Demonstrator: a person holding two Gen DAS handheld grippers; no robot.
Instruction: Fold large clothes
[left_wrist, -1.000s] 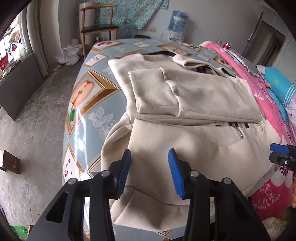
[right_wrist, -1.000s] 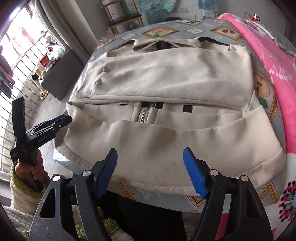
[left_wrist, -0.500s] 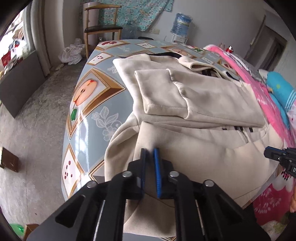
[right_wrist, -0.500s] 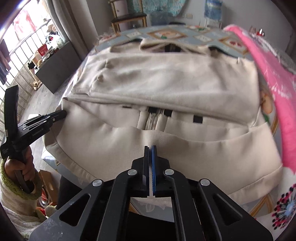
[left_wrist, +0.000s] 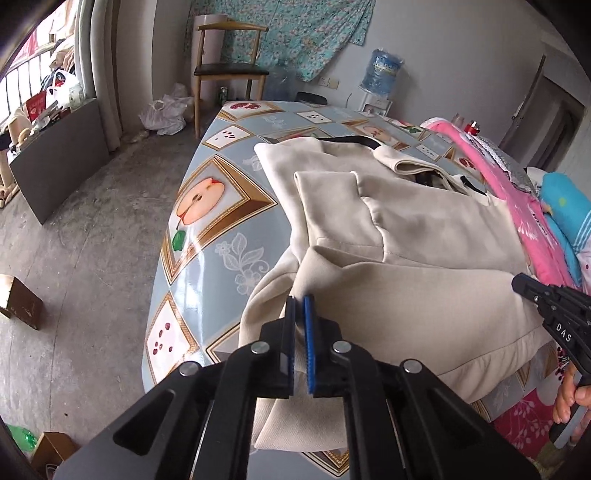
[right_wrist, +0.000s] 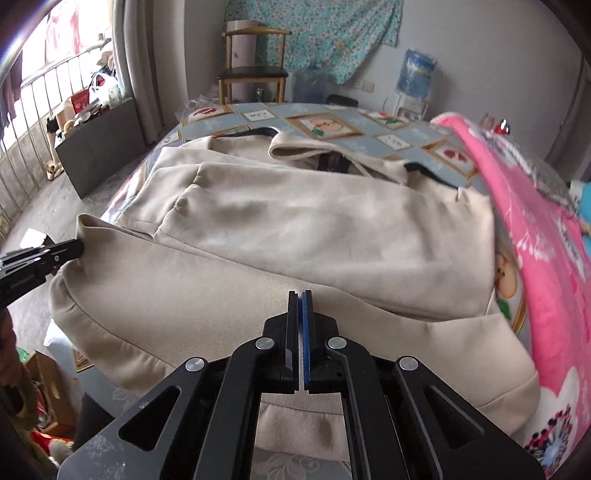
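Jacket: a beige zip jacket (left_wrist: 424, 236) lies flat on the table (left_wrist: 221, 236), collar at the far end, hem hanging over the near edge.
Sleeves: both look already folded across the chest; the cuff of one (left_wrist: 328, 199) lies on the jacket's left half.
Left gripper (left_wrist: 299, 306): fingers pressed together, pinching a raised fold of the lower jacket at its left edge; seen from the right wrist (right_wrist: 79, 247) its tip bites that same lifted corner.
Right gripper (right_wrist: 300, 302): fingers pressed together on the lower panel near the jacket's middle, a thin strip of cloth between the pads.
Done: the jacket is spread and the sleeves are tucked in, as far as the views show.
In hand: judging by the two pinches and the lifted fold, the lower part is being brought up toward the collar.
Left: laying the hem over the chest, smoothing, and perhaps one more fold; the hem is not yet up on the table.
Writing: "DAS" in white on the right gripper body (left_wrist: 563, 332), at the jacket's right edge; the rest cannot be read.
Around: a pink blanket (right_wrist: 535, 221) lies right of the jacket.
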